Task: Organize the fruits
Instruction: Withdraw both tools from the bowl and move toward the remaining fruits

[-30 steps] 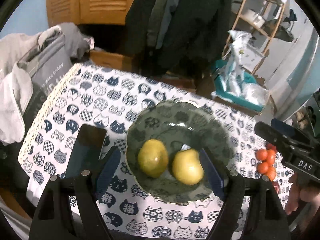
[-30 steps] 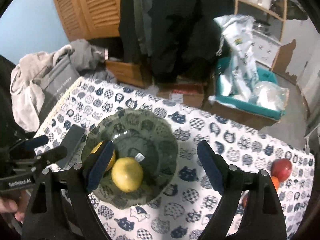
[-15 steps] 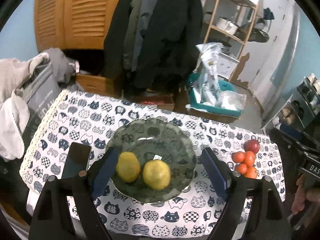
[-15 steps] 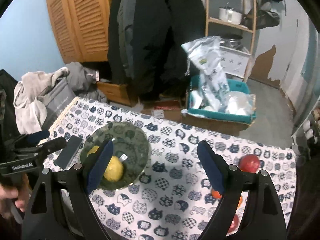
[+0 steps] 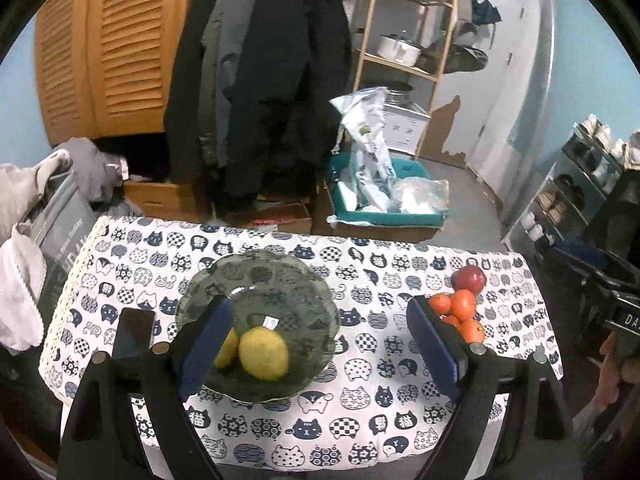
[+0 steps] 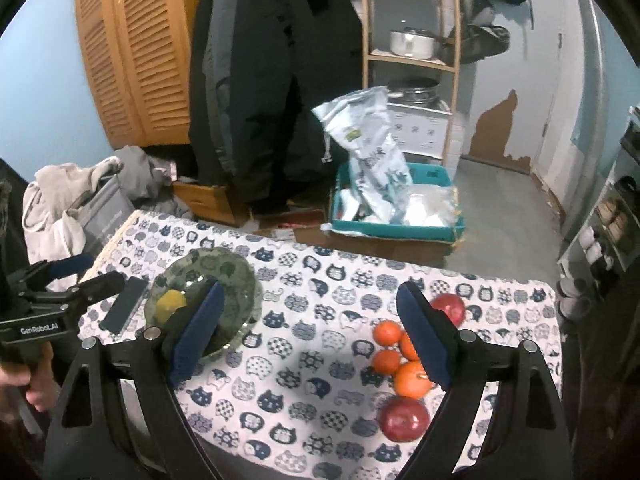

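A table under a cat-print cloth (image 5: 360, 400) fills the lower half of both views, with dark coats (image 5: 264, 80) hanging behind it at 12 o'clock and a wooden shelf rack (image 6: 412, 60) at about 1 o'clock.

On the cloth, toward 9 o'clock from its middle, sits a green glass bowl (image 5: 280, 276). Two yellow fruits lie touching in it: the nearer one (image 5: 264, 354) carries a small sticker, the other (image 5: 226, 350) is half hidden behind a finger pad. A dark phone (image 5: 134, 334) lies flat just beside the bowl, at its 9 o'clock.

Toward 3 o'clock on the cloth lies a loose cluster of fruit, well apart from the bowl. In the right wrist view a red apple (image 6: 404, 420) is at the near edge, another red apple (image 6: 450, 308) at the far edge, and small oranges (image 6: 412, 378) are bunched between them.

The left gripper (image 5: 316, 348) hangs above the table with its jaws spread wide, gripping nothing; the bowl shows between its blue pads. The right gripper (image 6: 308, 336) is likewise wide open and holds nothing, with bare cloth between its pads and the fruit cluster partly behind its right-hand pad.
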Motion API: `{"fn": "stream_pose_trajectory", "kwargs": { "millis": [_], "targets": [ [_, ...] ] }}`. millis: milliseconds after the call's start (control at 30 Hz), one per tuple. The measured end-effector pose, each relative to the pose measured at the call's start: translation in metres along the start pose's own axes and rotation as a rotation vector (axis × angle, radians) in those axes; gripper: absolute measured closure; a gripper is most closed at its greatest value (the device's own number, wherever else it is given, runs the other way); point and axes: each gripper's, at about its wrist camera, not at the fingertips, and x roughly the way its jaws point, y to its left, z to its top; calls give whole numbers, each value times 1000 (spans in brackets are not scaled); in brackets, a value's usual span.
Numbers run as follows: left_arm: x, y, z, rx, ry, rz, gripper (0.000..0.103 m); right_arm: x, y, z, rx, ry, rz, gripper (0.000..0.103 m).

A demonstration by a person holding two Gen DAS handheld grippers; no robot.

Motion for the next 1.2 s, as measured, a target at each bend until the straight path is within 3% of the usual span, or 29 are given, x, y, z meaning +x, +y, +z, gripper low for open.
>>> {"fn": "stream_pose_trajectory", "kwargs": {
  "millis": [367,733,1200],
  "targets": [
    [15,-39,-5,62,37,-27,9,-13,-42,-17,54,0,-52,12],
    [46,-76,-12,139,81,-16,9,5,-78,-45,109,76,-93,12],
    [115,-101,-48,160,240,-25,9,74,-113,-105,189,291,-124,12]
  ]
}}
